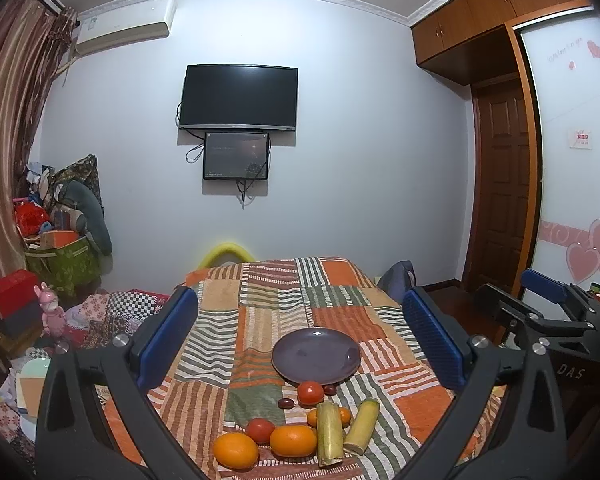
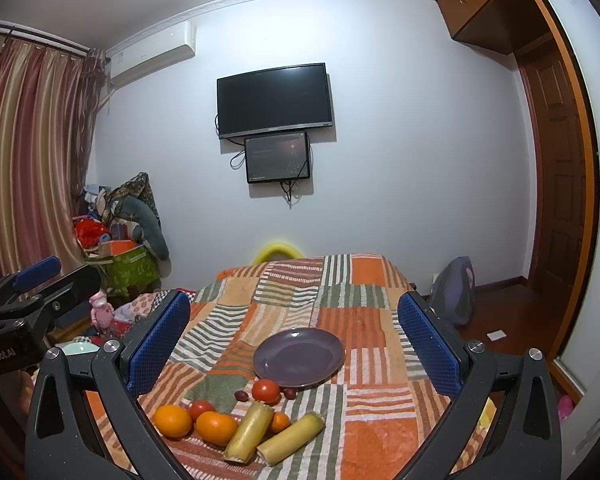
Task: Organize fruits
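We are looking at a bedroom with a pale wall, a dark TV (image 1: pixel 239 97) hanging on it, and a bed under a striped patchwork blanket (image 1: pixel 276 304). A purple plate (image 1: pixel 316 355) is sitting bare on the blanket, and we are using it as our landmark.

All the fruit is lying on the blanket on the near side of the plate. A red tomato (image 1: pixel 310 393) is sitting just beside the plate's near rim, with a small dark fruit (image 1: pixel 285 403) on each side of it. Nearer to us than those, two big oranges (image 1: pixel 293 441) are lying side by side with a second tomato (image 1: pixel 260 430) tucked just behind them. Two pale green cane pieces (image 1: pixel 329 433) are lying next to the oranges, and a small orange (image 2: pixel 279 422) is peeking out between the two pieces.

We are holding the left hand-held gripper (image 1: pixel 300 340) wide apart with nothing in it, its blue pads (image 1: pixel 167 336) standing on both sides of the plate. We are holding the right hand-held gripper (image 2: pixel 294 340) wide apart too, with nothing in it.
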Tool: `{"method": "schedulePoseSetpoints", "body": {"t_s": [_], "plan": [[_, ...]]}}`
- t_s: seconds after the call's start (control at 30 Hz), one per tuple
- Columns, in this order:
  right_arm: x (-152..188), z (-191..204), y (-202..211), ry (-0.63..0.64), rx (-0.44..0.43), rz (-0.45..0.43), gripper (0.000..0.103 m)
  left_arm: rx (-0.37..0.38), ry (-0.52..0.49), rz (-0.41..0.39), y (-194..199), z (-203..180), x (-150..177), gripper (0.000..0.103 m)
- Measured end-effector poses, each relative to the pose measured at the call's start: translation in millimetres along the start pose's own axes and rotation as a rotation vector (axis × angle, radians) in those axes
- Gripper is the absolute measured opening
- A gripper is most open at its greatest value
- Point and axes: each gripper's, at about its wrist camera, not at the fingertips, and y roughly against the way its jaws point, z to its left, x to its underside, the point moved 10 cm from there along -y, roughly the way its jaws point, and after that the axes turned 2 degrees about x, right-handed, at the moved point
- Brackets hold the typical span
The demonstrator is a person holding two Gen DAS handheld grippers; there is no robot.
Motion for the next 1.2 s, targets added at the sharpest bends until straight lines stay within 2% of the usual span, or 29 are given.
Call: {"method": "schedulePoseSetpoints", "body": {"t_s": [1.2], "plan": [[-2,11,2,0.017,-0.015,-0.012,0.103,-0.007,0.007,0.003,-1,4,0,0.103]]}}
